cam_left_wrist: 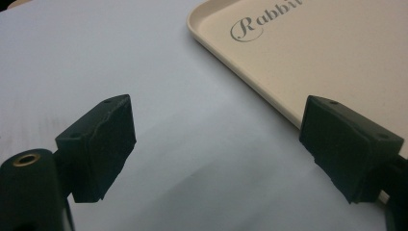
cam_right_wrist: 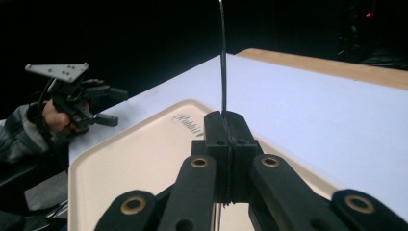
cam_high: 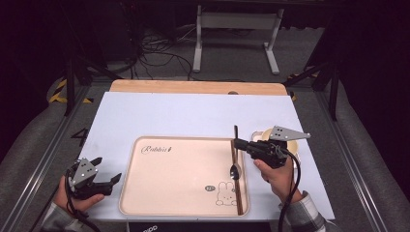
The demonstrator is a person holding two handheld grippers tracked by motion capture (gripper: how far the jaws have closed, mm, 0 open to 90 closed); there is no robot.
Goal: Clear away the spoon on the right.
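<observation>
The right gripper has its jaws clamped on a thin dark spoon, held over the tray along its right rim, toward the bench's right side. The left gripper rests at the bench's near left corner, beside the tray, jaws spread wide and holding nothing

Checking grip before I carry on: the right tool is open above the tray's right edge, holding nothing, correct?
Not quite. The right tool is above the tray's right edge, but it is shut on the spoon's thin handle; the right gripper view shows the jaws pressed together around it.
</observation>
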